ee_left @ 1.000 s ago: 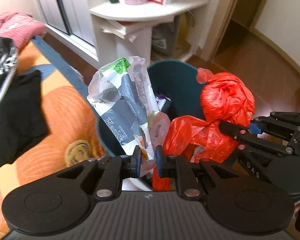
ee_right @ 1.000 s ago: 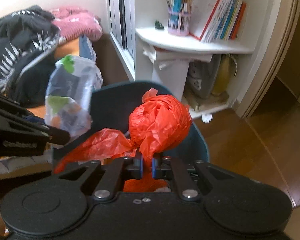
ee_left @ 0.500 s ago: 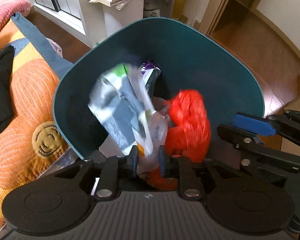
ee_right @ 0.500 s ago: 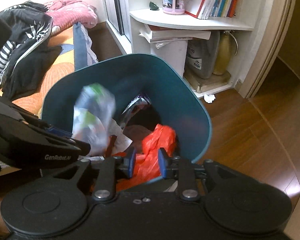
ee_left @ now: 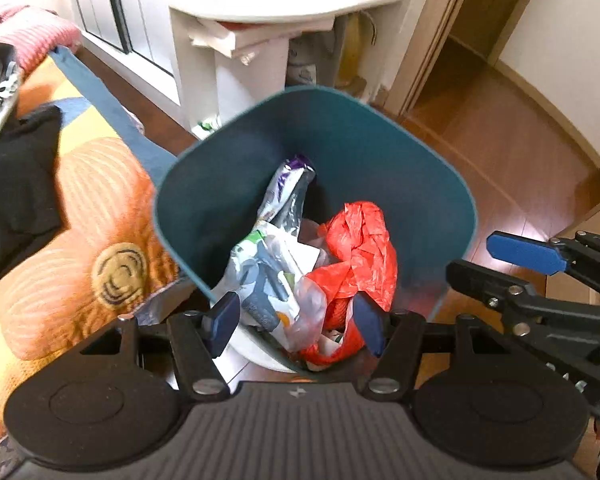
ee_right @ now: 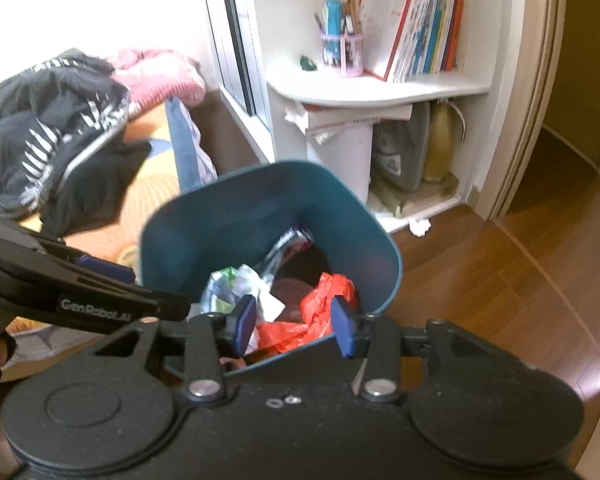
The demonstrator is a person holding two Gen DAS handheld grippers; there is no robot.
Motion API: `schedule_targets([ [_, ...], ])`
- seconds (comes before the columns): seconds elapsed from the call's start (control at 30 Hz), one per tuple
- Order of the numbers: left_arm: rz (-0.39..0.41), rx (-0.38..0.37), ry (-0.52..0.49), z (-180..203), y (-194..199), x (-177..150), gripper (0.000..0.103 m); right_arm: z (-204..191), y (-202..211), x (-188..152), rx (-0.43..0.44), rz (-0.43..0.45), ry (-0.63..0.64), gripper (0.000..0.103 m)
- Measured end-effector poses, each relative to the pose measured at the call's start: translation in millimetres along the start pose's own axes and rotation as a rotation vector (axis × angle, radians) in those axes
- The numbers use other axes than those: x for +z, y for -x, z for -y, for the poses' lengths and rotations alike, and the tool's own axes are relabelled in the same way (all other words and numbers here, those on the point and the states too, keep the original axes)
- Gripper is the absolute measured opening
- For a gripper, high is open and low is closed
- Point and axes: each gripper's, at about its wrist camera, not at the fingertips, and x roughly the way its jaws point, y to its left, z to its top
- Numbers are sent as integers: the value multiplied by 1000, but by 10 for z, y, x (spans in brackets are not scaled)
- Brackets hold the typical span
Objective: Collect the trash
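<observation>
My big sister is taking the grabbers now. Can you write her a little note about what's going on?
Left gripper: open, holding nothing, above the bin's near edge.
Right gripper: open, holding nothing, also over the bin.
The red plastic bag and the clear printed bag both lie inside the teal bin, on other rubbish.
Done: those two bags are binned.
Left: look around for more trash; a small white scrap lies on the floor by the shelf.
</observation>
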Motion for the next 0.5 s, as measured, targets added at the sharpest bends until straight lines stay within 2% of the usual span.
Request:
schedule_targets([
  [0.37,180,-31,11,-44,933,-287,62,-207,696,9,54,128,-16,48],
  [0.43,217,-32,12,-45,1100,-344,71,-248,824,-2,60,150,-10,48],
  [0.5,257,-31,10,-45,1267,-419,72,-292,944,-12,61,171,-4,49],
])
